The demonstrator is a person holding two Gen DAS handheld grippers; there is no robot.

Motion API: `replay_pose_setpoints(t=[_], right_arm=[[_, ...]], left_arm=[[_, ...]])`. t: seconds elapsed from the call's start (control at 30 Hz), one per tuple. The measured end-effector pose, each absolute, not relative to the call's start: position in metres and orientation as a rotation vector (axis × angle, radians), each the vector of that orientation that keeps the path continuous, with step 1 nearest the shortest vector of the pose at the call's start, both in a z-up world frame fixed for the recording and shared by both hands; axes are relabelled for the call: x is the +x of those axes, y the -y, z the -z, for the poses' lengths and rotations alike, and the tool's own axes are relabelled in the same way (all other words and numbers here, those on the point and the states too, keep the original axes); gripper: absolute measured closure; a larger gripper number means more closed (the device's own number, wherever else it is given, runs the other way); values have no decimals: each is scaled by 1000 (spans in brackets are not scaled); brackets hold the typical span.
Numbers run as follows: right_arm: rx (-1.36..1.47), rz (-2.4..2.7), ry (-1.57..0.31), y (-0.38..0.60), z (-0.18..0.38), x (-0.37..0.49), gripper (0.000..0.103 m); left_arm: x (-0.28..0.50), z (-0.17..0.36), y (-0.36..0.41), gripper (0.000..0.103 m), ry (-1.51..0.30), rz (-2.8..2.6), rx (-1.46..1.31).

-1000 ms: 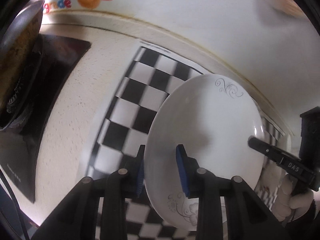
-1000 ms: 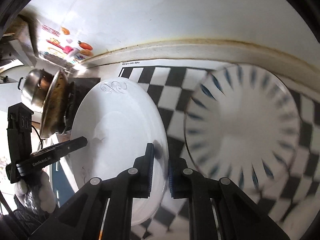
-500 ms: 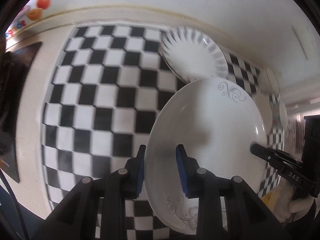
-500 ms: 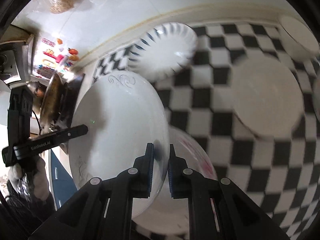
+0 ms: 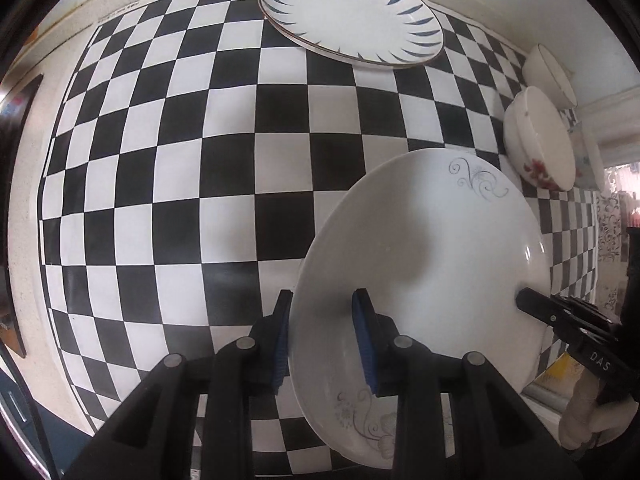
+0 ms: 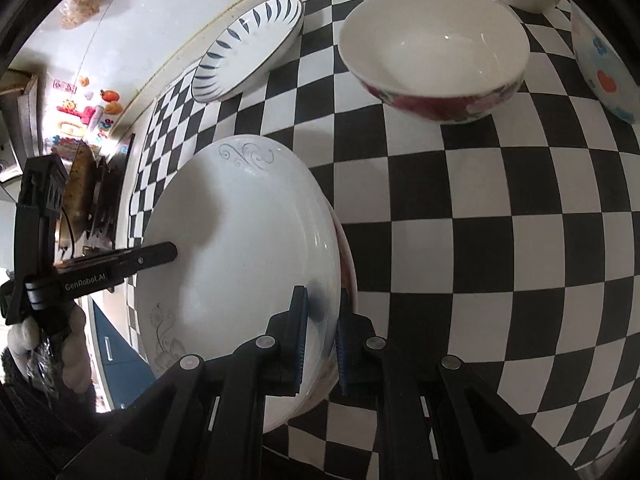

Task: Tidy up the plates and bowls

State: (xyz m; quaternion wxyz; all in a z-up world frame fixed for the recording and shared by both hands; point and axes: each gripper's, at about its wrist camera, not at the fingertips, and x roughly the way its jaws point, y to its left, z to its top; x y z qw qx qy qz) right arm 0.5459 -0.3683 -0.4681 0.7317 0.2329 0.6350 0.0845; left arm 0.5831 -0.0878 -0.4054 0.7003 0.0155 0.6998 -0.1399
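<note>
A white plate with grey scroll marks (image 5: 432, 264) is held by both grippers over the checkered mat. My left gripper (image 5: 322, 340) is shut on its left rim. My right gripper (image 6: 320, 332) is shut on its right rim (image 6: 240, 248). The right gripper's finger shows at the plate's far edge in the left wrist view (image 5: 560, 316); the left gripper's finger shows in the right wrist view (image 6: 120, 264). A second plate with a reddish edge (image 6: 347, 256) lies just under the held one. A blue-leaf plate (image 5: 352, 16) lies at the back.
A white bowl with red flowers (image 6: 436, 60) stands on the mat (image 5: 200, 160), with a smaller white bowl (image 5: 548, 72) behind it. A plate with blue and orange print (image 6: 600, 68) is at the right. A wok on a stove (image 6: 80, 196) is at the far left.
Both grippers have swung the held plate from the stove side over the mat and lowered it. The blue-leaf plate and bowls have come into view.
</note>
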Motion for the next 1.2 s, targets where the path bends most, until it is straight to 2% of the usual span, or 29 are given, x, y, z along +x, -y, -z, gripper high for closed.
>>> replay_pose_setpoints(t=[0.23,0.5,1.0,1.2], right_arm=[[487,-161,-1437,362,470,550,88],[451,-82,-1543,349,466,562,83],[392,-34,-1654,337,464,567,83],[242,29,-1685,314,460,575,81]], left_arm=[[585,422,93,75,-1591,275,31],[591,420,103,76,-1595,253,58],[595,417,97,76,-1613,252,32],[594,419,92,76,-1638,249,6]])
